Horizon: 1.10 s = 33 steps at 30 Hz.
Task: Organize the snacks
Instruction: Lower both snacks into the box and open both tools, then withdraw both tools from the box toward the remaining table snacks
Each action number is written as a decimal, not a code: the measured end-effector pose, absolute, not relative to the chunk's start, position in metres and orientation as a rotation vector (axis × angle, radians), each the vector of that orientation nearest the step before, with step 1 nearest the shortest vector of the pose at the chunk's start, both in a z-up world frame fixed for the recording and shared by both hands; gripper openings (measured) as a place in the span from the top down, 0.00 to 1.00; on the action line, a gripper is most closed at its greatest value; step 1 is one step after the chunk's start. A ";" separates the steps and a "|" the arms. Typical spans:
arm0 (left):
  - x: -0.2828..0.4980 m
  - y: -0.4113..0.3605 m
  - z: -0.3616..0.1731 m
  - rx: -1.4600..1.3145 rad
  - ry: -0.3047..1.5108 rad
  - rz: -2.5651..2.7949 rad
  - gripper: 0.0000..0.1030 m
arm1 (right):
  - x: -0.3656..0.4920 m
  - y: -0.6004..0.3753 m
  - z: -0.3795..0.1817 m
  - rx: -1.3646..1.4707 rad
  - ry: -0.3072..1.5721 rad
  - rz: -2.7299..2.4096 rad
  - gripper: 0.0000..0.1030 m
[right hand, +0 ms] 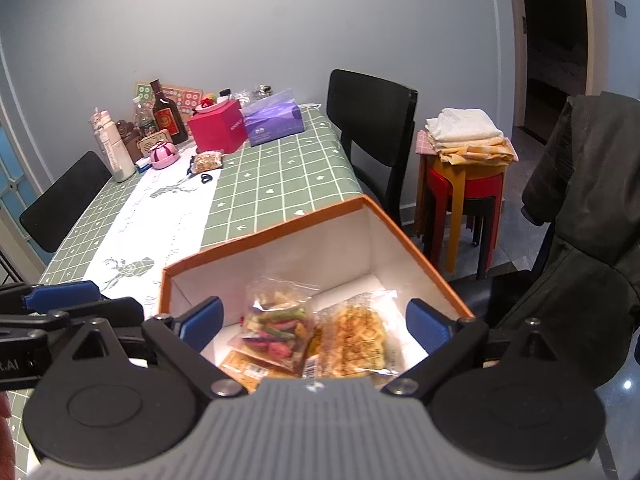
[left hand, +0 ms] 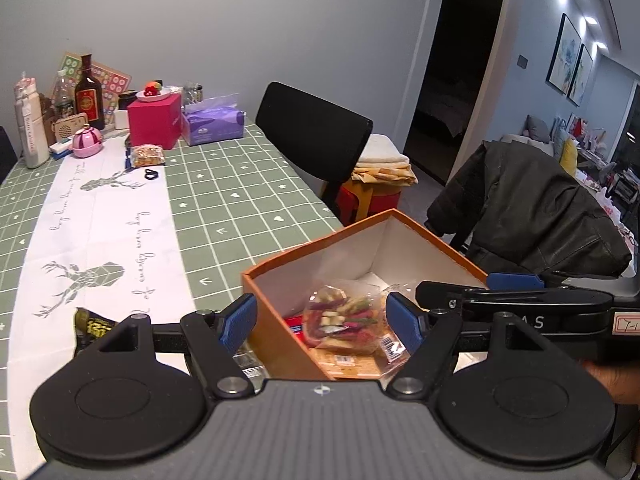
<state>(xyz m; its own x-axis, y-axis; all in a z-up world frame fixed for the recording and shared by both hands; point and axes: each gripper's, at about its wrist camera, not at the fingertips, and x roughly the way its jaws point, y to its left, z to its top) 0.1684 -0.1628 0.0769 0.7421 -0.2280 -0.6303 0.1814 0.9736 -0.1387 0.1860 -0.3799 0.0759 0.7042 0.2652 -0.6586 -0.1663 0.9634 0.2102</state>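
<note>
An orange box (left hand: 276, 332) with white inside stands at the table's near right corner, also in the right wrist view (right hand: 280, 226). Inside lie a clear bag of coloured veggie chips (left hand: 340, 314) (right hand: 276, 330), a waffle pack (right hand: 358, 340) and flat orange packets (right hand: 244, 372). My left gripper (left hand: 322, 320) is open, straddling the box's near left wall above the chips bag. My right gripper (right hand: 314, 326) is open and empty above the box. A dark snack packet (left hand: 94, 326) lies on the white runner left of the box. A bag of nuts (left hand: 148, 156) lies far up the table.
Bottles (left hand: 90, 94), a red box (left hand: 154, 126), a purple tissue pack (left hand: 214, 122) and a pink pot (left hand: 87, 142) crowd the table's far end. Scissors (right hand: 198, 178) lie by the nuts. A black chair (left hand: 312, 136), stacked stools (right hand: 464, 184) and a jacket-draped chair (left hand: 532, 216) stand right.
</note>
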 end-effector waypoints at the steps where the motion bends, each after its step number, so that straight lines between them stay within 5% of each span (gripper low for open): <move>1: 0.166 -0.158 0.078 -0.068 0.699 -0.218 0.16 | 0.184 -0.377 0.077 0.134 0.751 0.245 0.07; 33: 0.134 0.012 0.021 -0.177 0.724 0.004 0.15 | 0.149 -0.218 0.063 -0.143 0.724 0.421 0.07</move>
<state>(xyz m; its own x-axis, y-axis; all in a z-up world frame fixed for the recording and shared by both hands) 0.1336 0.0117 0.0209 0.7499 -0.0577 -0.6590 -0.0644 0.9851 -0.1595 0.1485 -0.2177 0.0631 0.6702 0.3231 -0.6682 -0.4205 0.9071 0.0168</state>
